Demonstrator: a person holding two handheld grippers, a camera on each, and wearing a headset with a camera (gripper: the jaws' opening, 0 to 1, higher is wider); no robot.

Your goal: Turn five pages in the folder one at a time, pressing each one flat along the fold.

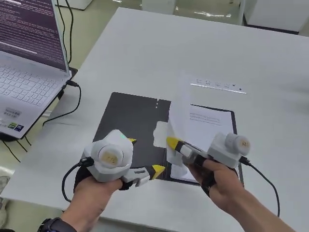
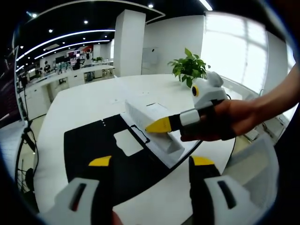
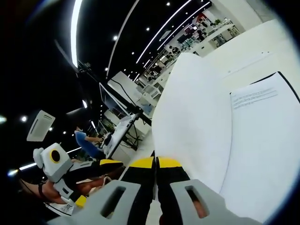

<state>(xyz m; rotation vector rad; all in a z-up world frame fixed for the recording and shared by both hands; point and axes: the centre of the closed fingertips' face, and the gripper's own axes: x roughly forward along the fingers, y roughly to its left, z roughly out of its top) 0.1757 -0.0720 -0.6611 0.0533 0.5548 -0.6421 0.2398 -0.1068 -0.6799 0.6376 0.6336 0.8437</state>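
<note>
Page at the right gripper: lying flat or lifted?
Lifted: the page stands up from the open folder, its lower edge pinched in the shut right gripper.

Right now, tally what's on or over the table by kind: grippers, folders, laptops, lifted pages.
grippers: 2, the left gripper and the right gripper
folder: 1
laptop: 1
lifted page: 1
total: 5
</note>
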